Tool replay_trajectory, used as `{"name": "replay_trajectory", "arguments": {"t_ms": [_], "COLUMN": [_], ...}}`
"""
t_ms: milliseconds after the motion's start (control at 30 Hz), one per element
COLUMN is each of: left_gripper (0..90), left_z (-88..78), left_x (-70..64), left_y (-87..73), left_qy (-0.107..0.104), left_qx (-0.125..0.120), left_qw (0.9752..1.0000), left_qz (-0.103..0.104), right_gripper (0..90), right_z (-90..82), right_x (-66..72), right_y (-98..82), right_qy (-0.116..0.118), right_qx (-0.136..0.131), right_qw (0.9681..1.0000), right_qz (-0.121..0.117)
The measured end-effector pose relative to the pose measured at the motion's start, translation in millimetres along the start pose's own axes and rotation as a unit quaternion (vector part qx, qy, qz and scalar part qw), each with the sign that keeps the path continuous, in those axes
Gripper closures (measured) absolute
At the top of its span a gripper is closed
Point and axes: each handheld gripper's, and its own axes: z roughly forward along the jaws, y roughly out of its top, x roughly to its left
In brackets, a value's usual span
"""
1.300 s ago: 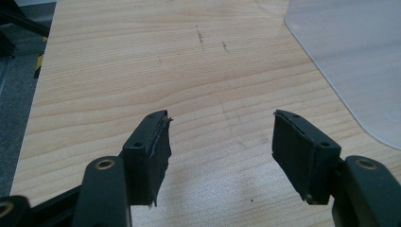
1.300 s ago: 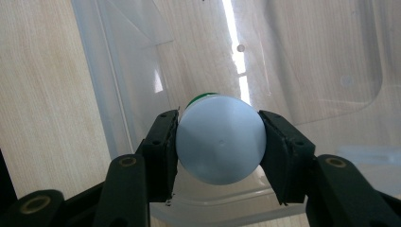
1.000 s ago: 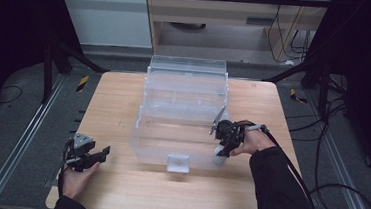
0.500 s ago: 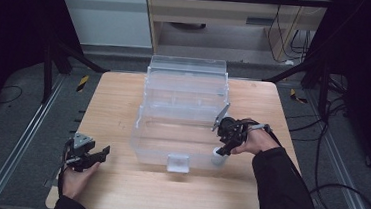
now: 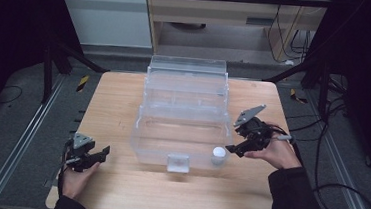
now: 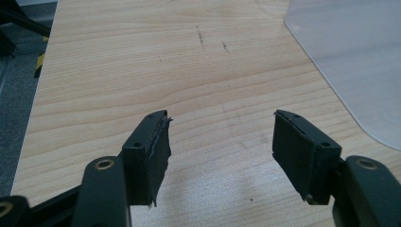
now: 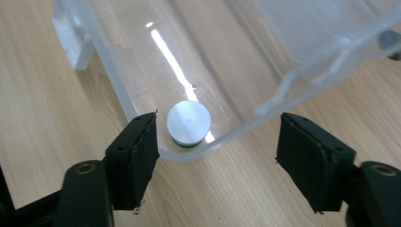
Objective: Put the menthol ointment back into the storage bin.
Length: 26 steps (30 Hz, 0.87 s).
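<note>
- Right gripper view: right gripper (image 7: 217,156), jaws spread wide with nothing between the pads; the near corner of the clear box lies in the gap between them.
- Small round white-topped container (image 7: 188,124), a green band at its base, standing upright inside that corner, just ahead of the jaws and nearer the left-hand one, touched by neither.
- Clear plastic storage box (image 7: 265,106), lidless; its rounded rim curves from one jaw across toward the other; the wooden table shows through its floor.
- High view: right gripper (image 5: 237,149) held in the person's right hand (image 5: 275,151), jaw tips just beside the box's front right corner, where the container (image 5: 218,153) shows as a pale dot.
- Clear box (image 5: 145,146) with a latch block at its front edge; two more clear tiers stepped behind it, away from both grippers.
- Left gripper view: left gripper (image 6: 221,142), jaws parted and empty, above bare wood; a frosted clear sheet edge (image 6: 350,56) ahead to its right.
- High view: left gripper (image 5: 94,155) in the left hand (image 5: 75,178), well apart from the box, near the table (image 5: 123,99) front left edge.
</note>
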Motion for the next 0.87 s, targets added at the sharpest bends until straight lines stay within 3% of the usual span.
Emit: {"name": "replay_trajectory", "arguments": {"t_ms": [33, 67, 133, 167, 200, 233, 267, 300, 333, 433, 467, 500, 600, 633, 667, 700, 767, 867], "left_gripper": [36.9, 36.9, 36.9, 36.9, 36.5, 36.5, 36.2, 36.1, 36.0, 35.6, 35.3, 35.3, 34.8, 34.4, 34.1, 34.1, 32.6, 30.9], "left_z": [-0.1, -0.4, -0.5, -0.3, -0.2, -0.2, -0.4, -0.5, -0.5, -0.3, -0.3, -0.3, 0.1, 0.1, 0.5, 0.8, 1.1, 2.4], "left_x": [-0.1, -0.3, -0.3, -0.3, -0.4, -0.5, -0.8, -0.9, -0.9, -0.8, -0.6, -0.6, 0.2, 0.2, 0.4, 0.4, 0.3, 0.4], "left_y": [0.0, 0.1, 0.0, 0.0, -0.1, -0.3, -0.3, -0.4, -0.4, -0.9, -1.1, -1.1, -1.7, -1.7, -2.0, -2.3, -2.9, -3.2], "left_qy": [0.0, 0.0, 0.0, 0.0, 0.001, 0.001, 0.002, 0.002, 0.002, 0.004, 0.004, 0.004, 0.004, 0.004, 0.005, 0.006, 0.007, 0.007], "left_qx": [0.0, 0.0, -0.001, 0.0, 0.001, 0.0, -0.002, -0.003, -0.003, -0.005, -0.006, -0.006, -0.007, -0.007, -0.007, -0.007, -0.007, -0.007], "left_qw": [1.0, 1.0, 1.0, 1.0, 1.0, 1.0, 1.0, 1.0, 1.0, 1.0, 1.0, 1.0, 1.0, 1.0, 1.0, 1.0, 0.9999, 1.0], "left_qz": [0.0, 0.001, 0.0, 0.0, 0.0, 0.001, 0.0, 0.0, 0.0, -0.001, -0.001, -0.001, -0.004, -0.004, -0.004, -0.003, -0.004, -0.003], "right_gripper": [26.3, 23.5, 21.2, 21.2, 18.2, 18.2, 16.3, 16.2, 16.2, 15.9, 16.0, 16.0, 14.6, 14.6, 13.8, 13.8, 13.4, 12.0], "right_z": [-2.6, -7.2, -10.1, -10.1, -9.8, -9.8, -6.0, -3.4, -3.4, 4.9, 10.0, 10.0, 17.7, 17.7, 19.9, 19.9, 25.9, 30.7], "right_x": [-0.4, -0.9, -1.1, -1.1, -0.2, -0.2, 1.1, 1.4, 1.4, 2.0, 1.7, 1.7, 3.2, 3.2, 4.1, 4.1, 2.2, -0.9], "right_y": [-5.3, -16.7, -29.2, -29.2, -42.0, -42.0, -55.7, -62.7, -62.7, -82.3, -94.4, -94.4, -117.3, -117.3, -129.0, -129.0, -146.3, -153.0], "right_qy": [-0.012, -0.03, -0.046, -0.046, -0.063, -0.063, -0.081, -0.087, -0.087, -0.093, -0.095, -0.095, -0.11, -0.11, -0.112, -0.112, -0.123, -0.125], "right_qx": [-0.015, -0.046, -0.078, -0.078, -0.094, -0.094, -0.105, -0.11, -0.11, -0.127, -0.131, -0.131, -0.137, -0.137, -0.14, -0.14, -0.134, -0.123], "right_qw": [0.9998, 0.9976, 0.9929, 0.9929, 0.9885, 0.9885, 0.9844, 0.9824, 0.9824, 0.9748, 0.9708, 0.9708, 0.9645, 0.9645, 0.9604, 0.9604, 0.9563, 0.9549], "right_qz": [0.01, 0.042, 0.077, 0.077, 0.1, 0.1, 0.116, 0.124, 0.124, 0.158, 0.177, 0.177, 0.197, 0.197, 0.213, 0.213, 0.229, 0.24]}}
